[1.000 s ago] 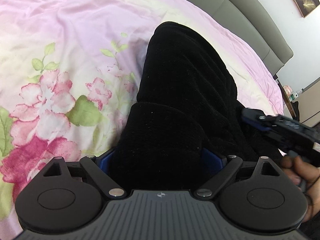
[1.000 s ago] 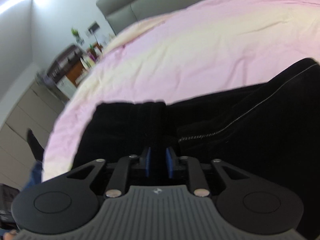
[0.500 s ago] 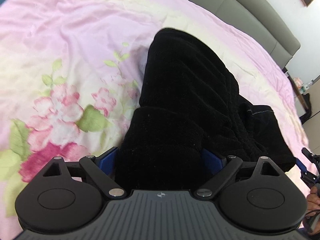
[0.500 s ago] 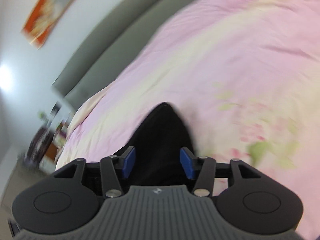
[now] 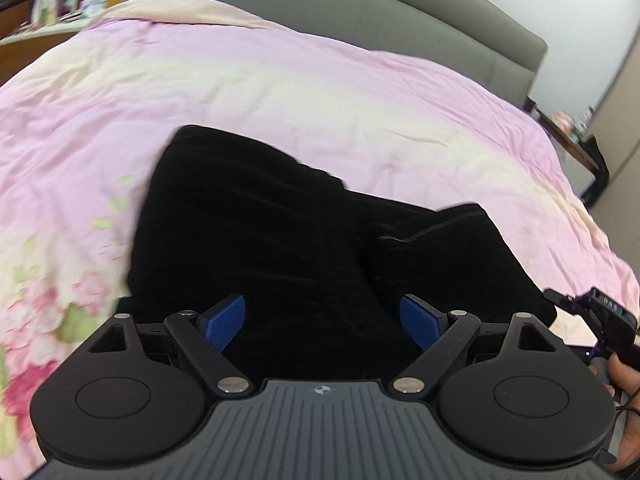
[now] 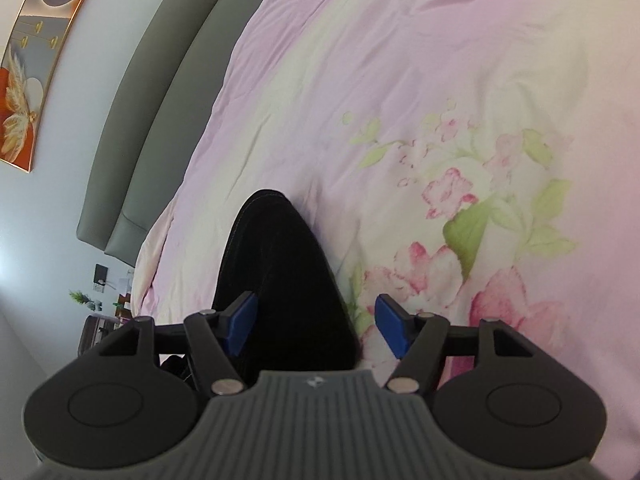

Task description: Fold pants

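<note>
The black pants point(image 5: 280, 232) lie folded into a thick bundle on the pink floral bedspread point(image 5: 280, 92). My left gripper point(image 5: 323, 326) is open, its blue pads spread wide above the near edge of the bundle. My right gripper point(image 6: 316, 326) is open too, over one narrow end of the pants point(image 6: 276, 256), and it shows in the left wrist view point(image 5: 592, 312) at the right edge, held by a hand. Neither gripper holds cloth.
A grey padded headboard point(image 5: 400, 12) runs along the far side of the bed. A bedside table with small items point(image 5: 572, 128) stands at the right. A shelf with clutter point(image 5: 52, 4) is at the far left. A framed picture point(image 6: 28, 60) hangs on the wall.
My right gripper has opened, let go of the pants and swung round to face their end. My left gripper has drawn back and tilted up, its pads now clear of the cloth.
</note>
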Motion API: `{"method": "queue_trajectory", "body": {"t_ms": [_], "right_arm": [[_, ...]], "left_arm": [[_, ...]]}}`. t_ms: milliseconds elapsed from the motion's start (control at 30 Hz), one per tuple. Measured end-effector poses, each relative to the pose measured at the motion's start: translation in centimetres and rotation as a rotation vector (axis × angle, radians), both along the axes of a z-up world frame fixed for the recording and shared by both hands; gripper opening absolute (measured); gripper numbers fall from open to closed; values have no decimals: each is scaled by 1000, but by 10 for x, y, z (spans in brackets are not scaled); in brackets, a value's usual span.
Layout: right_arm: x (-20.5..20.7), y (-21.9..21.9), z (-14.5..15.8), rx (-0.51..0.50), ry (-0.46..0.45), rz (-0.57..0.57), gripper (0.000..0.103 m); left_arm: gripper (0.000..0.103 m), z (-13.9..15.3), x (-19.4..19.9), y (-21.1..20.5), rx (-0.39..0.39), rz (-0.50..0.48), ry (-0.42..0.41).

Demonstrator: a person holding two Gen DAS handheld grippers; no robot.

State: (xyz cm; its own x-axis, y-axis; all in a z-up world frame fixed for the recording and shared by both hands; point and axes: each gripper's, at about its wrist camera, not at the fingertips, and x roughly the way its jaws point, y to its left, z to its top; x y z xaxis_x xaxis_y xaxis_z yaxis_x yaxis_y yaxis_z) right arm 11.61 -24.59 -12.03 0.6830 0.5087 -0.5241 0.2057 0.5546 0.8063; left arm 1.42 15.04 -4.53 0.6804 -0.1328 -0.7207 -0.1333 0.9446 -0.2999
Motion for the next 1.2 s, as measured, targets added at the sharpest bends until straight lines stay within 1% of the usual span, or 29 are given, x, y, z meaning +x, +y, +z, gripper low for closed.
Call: {"method": "queue_trajectory", "body": {"t_ms": [67, 100, 233, 367, 467, 533, 667, 733, 800, 900, 967, 1000, 1033, 1100, 1133, 1200], "right_arm": [[1, 6, -3, 36, -4, 35, 63], [2, 10, -3, 36, -10, 56, 63], [8, 27, 0, -64, -38, 99, 64], [13, 39, -4, -100, -46, 126, 65], [15, 41, -8, -95, -48, 134, 66], [17, 40, -11, -85, -47, 136, 66], [19, 41, -12, -87, -51, 144, 66], [20, 42, -12, -97, -57, 151, 67], [21, 44, -12, -107, -61, 157, 67], [22, 46, -13, -114, -66, 165, 68], [23, 47, -14, -117, -71, 173, 68], [23, 47, -14, -119, -73, 178, 66], [24, 48, -14, -130, -79, 186, 58], [23, 51, -10, -168, -108, 203, 47], [24, 52, -9, -169, -123, 211, 42], [23, 52, -7, -139, -153, 221, 40]], "left_arm": [[102, -4, 12, -18, 13, -40, 2], [102, -6, 18, -27, 21, -54, 4], [102, -11, 35, -50, 41, -98, 11], [101, -11, 45, -74, 93, -138, -4], [101, -11, 48, -85, 63, -183, -37], [101, -14, 53, -91, 63, -206, -34], [100, -28, 66, -103, 90, -234, 25], [97, -35, 70, -105, 81, -236, 57], [97, -42, 72, -105, 77, -232, 83], [100, -52, 74, -108, 95, -223, 109], [100, -63, 79, -105, 66, -208, 164], [101, -68, 80, -103, 46, -199, 177], [103, -71, 81, -103, 45, -195, 175], [103, -72, 80, -109, 87, -205, 178], [103, -72, 81, -111, 103, -209, 183], [103, -71, 82, -111, 97, -208, 192]]}}
